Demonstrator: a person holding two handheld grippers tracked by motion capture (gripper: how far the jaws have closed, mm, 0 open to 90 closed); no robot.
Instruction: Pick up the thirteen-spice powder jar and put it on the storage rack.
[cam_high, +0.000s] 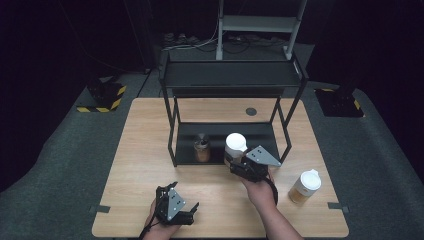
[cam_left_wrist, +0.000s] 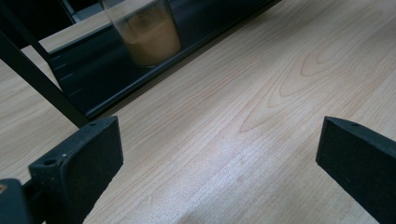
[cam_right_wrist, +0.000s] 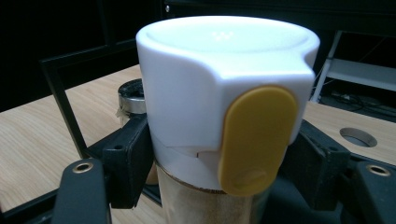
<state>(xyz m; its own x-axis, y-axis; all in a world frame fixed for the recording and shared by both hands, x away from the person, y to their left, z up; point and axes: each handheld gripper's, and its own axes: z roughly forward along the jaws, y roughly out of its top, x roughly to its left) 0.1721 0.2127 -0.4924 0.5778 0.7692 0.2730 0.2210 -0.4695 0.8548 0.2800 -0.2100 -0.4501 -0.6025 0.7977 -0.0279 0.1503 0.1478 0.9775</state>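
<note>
Dark floor surrounds the wooden table (cam_high: 150, 165), where the right gripper (cam_high: 239, 161) clamps a white-lidded jar (cam_right_wrist: 219, 107) just below its lid at the black shelf's (cam_high: 220, 145) front edge—seemingly rigid, smooth-sided, moderately heavy with powder—while the left gripper (cam_high: 187, 212) rests wide open.

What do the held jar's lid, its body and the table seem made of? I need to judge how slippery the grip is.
Lid: probably matt white plastic, moulded in one piece, with a smooth yellow tab. Jar body: clear glass or plastic, brown powder showing through. Table: pale wood or wood-look laminate with visible grain and a soft sheen. The right tongs clamp just under the lid.
</note>
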